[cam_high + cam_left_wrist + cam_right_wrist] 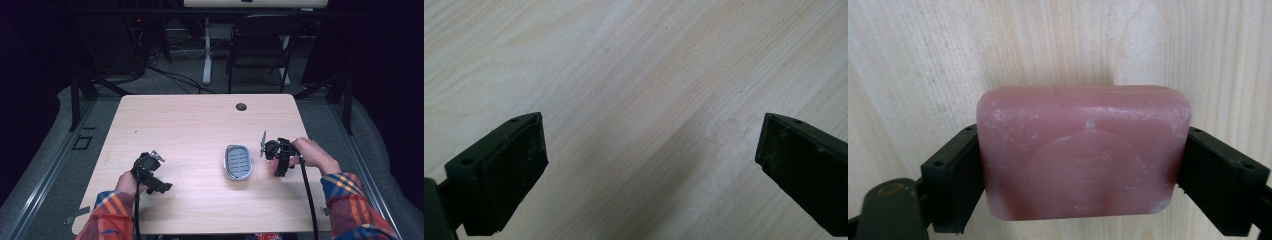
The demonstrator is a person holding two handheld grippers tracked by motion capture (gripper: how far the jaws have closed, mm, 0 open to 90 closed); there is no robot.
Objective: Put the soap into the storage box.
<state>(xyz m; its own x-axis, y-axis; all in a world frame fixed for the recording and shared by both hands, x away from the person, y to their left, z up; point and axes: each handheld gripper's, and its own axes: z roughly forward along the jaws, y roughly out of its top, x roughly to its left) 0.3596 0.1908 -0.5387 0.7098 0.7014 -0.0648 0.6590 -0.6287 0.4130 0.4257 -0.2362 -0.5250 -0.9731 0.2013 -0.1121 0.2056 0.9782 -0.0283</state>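
Here, a pink rectangular soap bar (1083, 152) is clamped by the R gripper (1083, 170) beside a grey oval plastic soap dish (237, 161), w/ the L gripper (651, 165) held agape over the light wooden table (190, 125).

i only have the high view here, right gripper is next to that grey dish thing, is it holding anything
Observer: Yes. The right gripper view shows the right gripper clamped on a pink bar of soap, one jaw on each short end.
Operator: is the soap on the table or lifted
Observer: I cannot tell; the wood table lies right behind the bar in that view.
Operator: and the left one, got anything
Observer: No. The left gripper view shows the left gripper wide open, bare wood between its jaws.
Operator: dish already got something in it
Observer: From the high view the soap dish shows just its ribbed grey insert.
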